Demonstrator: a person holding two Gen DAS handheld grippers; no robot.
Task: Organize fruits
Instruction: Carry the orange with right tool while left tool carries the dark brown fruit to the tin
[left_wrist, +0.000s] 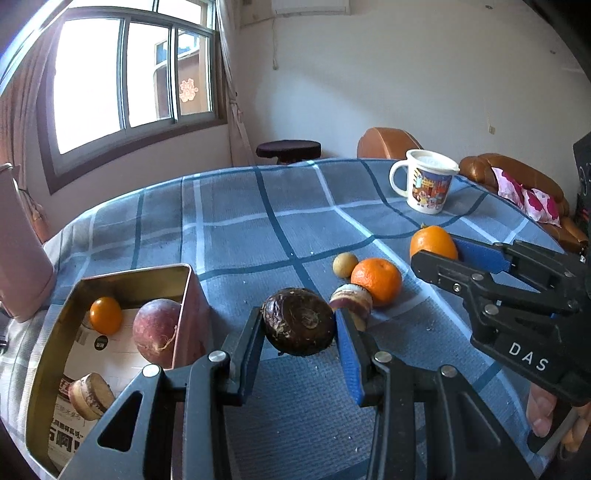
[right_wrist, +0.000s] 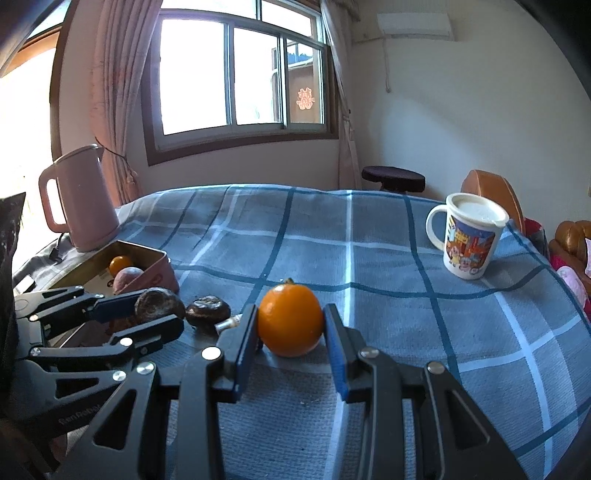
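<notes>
Fruits gripped in both hands, tin (left_wrist: 110, 275) left of you.
Your left gripper (left_wrist: 299, 325) pinches the dark fruit (left_wrist: 297, 321), your right gripper (right_wrist: 290, 325) the orange (right_wrist: 290, 319); round skins could slip out.

Three orange citrus fruits (left_wrist: 376, 282), two dark wrinkled fruits (left_wrist: 298, 321), two sliced rounds (left_wrist: 351, 302), one reddish fruit (left_wrist: 157, 330), one small tan fruit (left_wrist: 345, 264), one tin (left_wrist: 110, 284), one mug (left_wrist: 424, 184), one pink kettle (right_wrist: 83, 199)

A table covered in a blue checked cloth (left_wrist: 258, 229) carries an open metal tin (left_wrist: 48, 369), a pink kettle (right_wrist: 83, 199) and a cartoon-printed mug (left_wrist: 424, 184). Loose on the cloth lie a mandarin (left_wrist: 376, 282), a small yellowish fruit (left_wrist: 344, 264) and a cut purple-ringed slice (left_wrist: 354, 301)
</notes>
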